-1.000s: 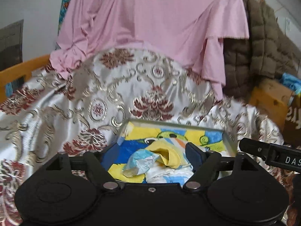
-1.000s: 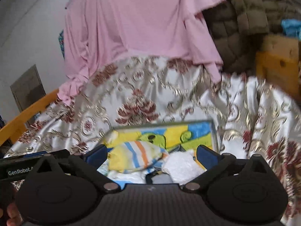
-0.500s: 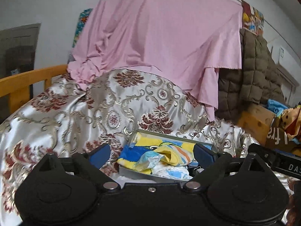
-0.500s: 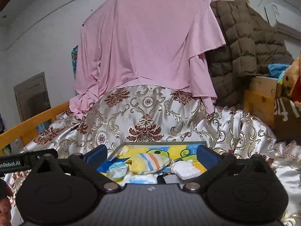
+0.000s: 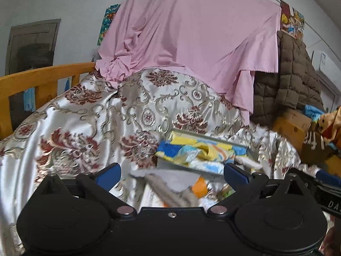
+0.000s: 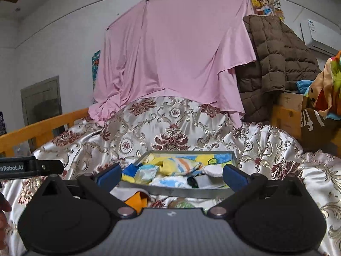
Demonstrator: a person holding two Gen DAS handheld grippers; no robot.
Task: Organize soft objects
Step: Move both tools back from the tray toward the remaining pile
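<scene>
A shiny cream bedspread with dark red flower and gold scroll patterns (image 6: 170, 128) covered the bed, with an orange wooden bed rail (image 6: 40, 128) at the far left, a pink sheet (image 6: 170, 53) hung behind and a brown quilted jacket (image 6: 275, 64) at the right. On the bedspread lay a shallow grey tray (image 6: 170, 189) heaped with small yellow, blue and white soft cloth items (image 6: 170, 168). The left gripper (image 5: 171, 173) was opening its jaws with nothing pressed between the pads, near loose grey and orange cloth pieces (image 5: 177, 183), and the right gripper (image 6: 171, 173) stood wide apart, holding nothing, just before the tray.

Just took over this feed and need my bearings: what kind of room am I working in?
Probably a lived-in bedroom: a wooden bed rail edges a bed covered by a floral satin bedspread, with a brown quilted coat hanging beside a pink sheet.
</scene>
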